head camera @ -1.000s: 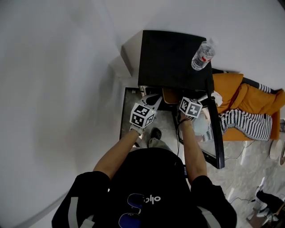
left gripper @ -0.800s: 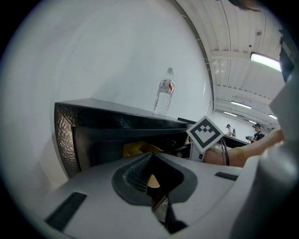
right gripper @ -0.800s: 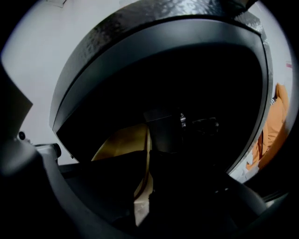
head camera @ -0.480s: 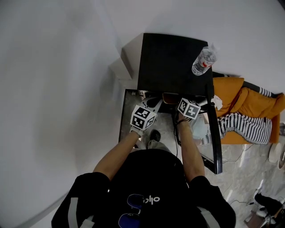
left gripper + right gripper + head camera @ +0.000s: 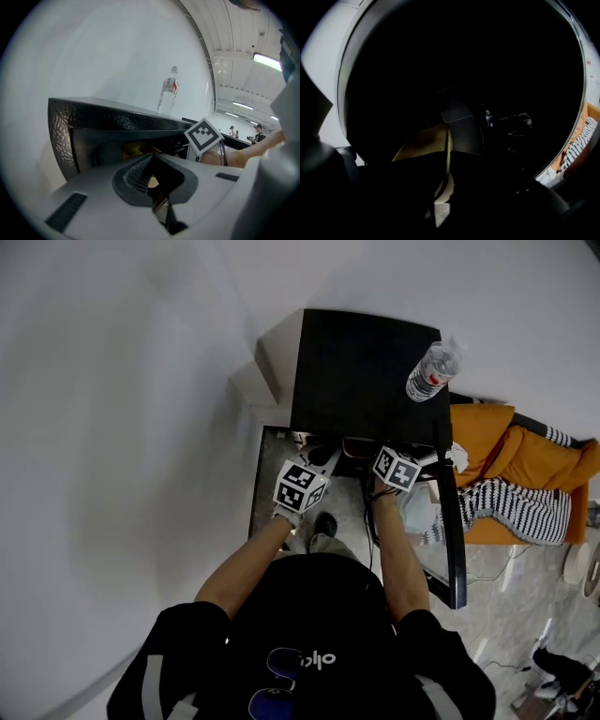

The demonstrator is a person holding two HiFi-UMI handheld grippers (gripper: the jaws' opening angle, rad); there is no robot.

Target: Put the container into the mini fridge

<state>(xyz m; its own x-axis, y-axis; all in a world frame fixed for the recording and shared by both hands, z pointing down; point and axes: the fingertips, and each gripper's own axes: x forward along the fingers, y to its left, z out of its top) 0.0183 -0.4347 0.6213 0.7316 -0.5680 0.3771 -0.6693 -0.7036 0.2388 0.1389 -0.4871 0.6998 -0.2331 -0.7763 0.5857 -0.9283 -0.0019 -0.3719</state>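
Note:
The black mini fridge (image 5: 361, 362) stands with its door (image 5: 452, 521) swung open to the right. A tan container (image 5: 359, 442) shows just under the fridge's front edge, and my right gripper (image 5: 377, 452) is shut on its rim. In the right gripper view the container's thin pale wall (image 5: 424, 145) runs between the jaws of the right gripper (image 5: 443, 187), deep in the dark fridge interior. My left gripper (image 5: 322, 456) hovers at the left of the opening. In its own view the left gripper (image 5: 157, 187) is shut and holds nothing, facing the fridge (image 5: 117, 122).
A clear water bottle (image 5: 429, 374) stands on the fridge top near its right edge, also seen as the bottle (image 5: 168, 96). A numbered dial (image 5: 488, 118) sits inside the fridge. An orange sofa (image 5: 506, 442) with striped cloth lies right of the door. A white wall is at the left.
My right gripper has pushed the container further into the fridge, so less of it shows from above. The left gripper has hardly moved.

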